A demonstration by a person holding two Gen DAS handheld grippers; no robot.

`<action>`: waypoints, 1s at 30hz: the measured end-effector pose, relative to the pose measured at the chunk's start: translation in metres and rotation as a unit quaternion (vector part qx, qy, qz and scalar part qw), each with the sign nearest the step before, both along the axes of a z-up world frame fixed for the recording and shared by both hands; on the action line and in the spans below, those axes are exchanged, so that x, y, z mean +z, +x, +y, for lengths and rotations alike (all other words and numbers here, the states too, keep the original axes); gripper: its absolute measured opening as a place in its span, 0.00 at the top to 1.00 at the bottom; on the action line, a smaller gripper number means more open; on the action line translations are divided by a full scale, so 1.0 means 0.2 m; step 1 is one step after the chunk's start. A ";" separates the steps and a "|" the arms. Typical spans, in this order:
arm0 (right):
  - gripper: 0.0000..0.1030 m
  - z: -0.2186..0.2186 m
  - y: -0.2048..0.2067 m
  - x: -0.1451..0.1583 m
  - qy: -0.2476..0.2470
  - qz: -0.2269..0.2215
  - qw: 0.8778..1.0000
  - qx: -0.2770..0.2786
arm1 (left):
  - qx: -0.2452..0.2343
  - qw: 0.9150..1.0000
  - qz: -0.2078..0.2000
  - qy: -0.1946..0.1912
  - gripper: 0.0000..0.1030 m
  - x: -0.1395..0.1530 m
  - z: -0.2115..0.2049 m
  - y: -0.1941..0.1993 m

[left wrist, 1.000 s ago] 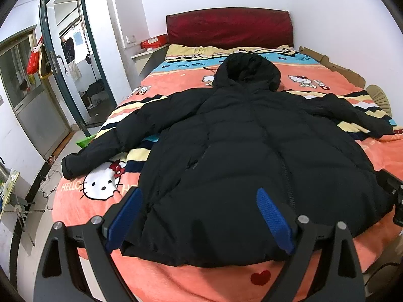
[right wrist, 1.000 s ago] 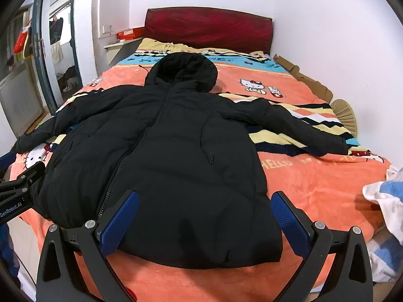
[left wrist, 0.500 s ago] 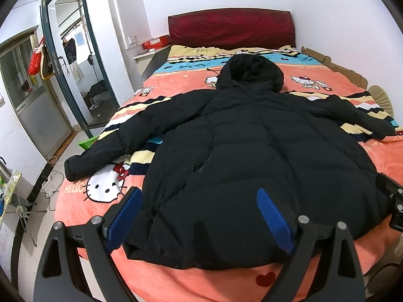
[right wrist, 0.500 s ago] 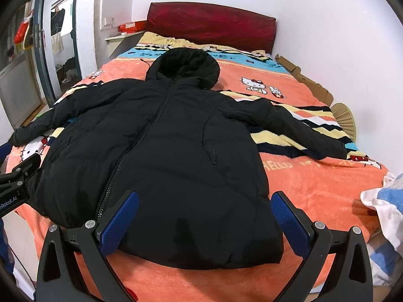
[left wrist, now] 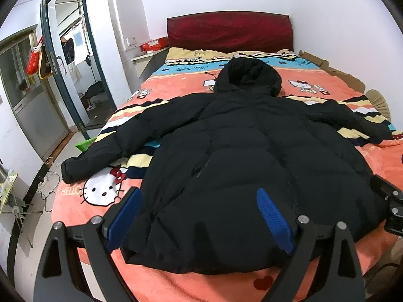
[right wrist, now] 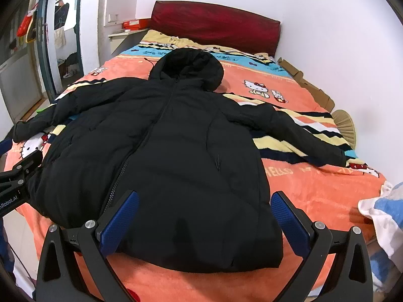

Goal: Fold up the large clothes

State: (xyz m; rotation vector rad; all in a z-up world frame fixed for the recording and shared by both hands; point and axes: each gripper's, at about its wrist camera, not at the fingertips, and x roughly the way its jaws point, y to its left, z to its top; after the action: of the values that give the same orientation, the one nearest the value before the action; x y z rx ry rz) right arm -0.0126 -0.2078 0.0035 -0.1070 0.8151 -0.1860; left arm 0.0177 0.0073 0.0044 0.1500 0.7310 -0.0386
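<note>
On the bed (left wrist: 226, 284), across an orange cartoon-cat blanket (right wrist: 314, 183), a black hooded coat (left wrist: 252, 156) is laid out flat, front side up, its zip running down the middle. The hood (right wrist: 191, 65) is pointed toward the dark red headboard (left wrist: 229, 31), and the hem is set near the foot edge of the bed, closest to both cameras. Both sleeves are spread out to the sides: the one sleeve (left wrist: 105, 148) is stretched toward the door side, its cuff resting beside the big cat face on the blanket, and the other sleeve (right wrist: 297, 136) is angled toward the wall side, over the striped band.

Over the hem, the left gripper (left wrist: 199, 219) is held with its blue-padded fingers (left wrist: 273, 221) spread wide, nothing caught between them. The right gripper (right wrist: 204, 221) is likewise held wide apart above the hem's other corner, and nothing is pinched there either. Whether either set of fingers is touching the fabric cannot be told.

At the far right of the right wrist view, a white and blue cloth (right wrist: 385, 209) is seen at the bed's edge. A straw fan (right wrist: 345, 125) is propped by the wall, and a red box (left wrist: 153, 46) is sitting on the shelf by the headboard.
</note>
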 end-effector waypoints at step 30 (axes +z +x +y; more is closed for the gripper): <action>0.00 -0.09 0.10 -0.05 0.010 0.010 1.000 -0.015 | -0.037 0.999 0.015 0.002 0.10 -0.02 -0.08 0.09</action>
State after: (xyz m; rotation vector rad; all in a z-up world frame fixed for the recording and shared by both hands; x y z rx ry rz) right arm 0.0073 -0.2263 -0.0073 -0.0775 0.8379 -0.2044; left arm 0.0360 -0.0093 0.0000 0.1797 0.7552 -0.1101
